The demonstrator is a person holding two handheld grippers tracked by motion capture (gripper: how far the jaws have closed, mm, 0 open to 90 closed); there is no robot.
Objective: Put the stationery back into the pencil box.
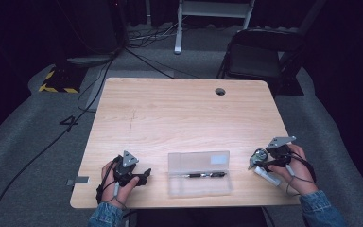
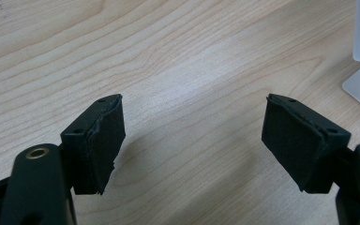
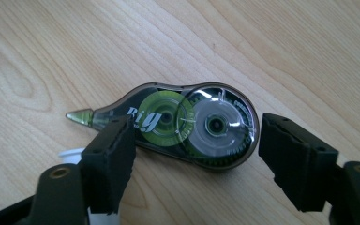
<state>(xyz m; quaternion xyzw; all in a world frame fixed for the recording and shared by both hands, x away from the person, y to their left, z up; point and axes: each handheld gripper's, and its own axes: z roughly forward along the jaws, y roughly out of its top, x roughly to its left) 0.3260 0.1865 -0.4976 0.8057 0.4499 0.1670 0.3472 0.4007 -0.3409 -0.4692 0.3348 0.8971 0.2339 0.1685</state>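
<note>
Nearest us, our right gripper [image 3: 197,154] stands with its jaws spread wide on either side of the correction tape roller [image 3: 187,124]; the roller lies flat on the table [image 1: 179,113], its round end between the pads [image 3: 112,154], which do not seem to press it. We judge it not yet gripped and nothing of it packed. Our left gripper [image 2: 192,140] is equally wide apart over bare wood, holding nothing. Beyond its right finger lies the clear pencil case [image 1: 199,173], open, with a pen [image 1: 203,175] inside. The roller is still well apart from the case.
</note>
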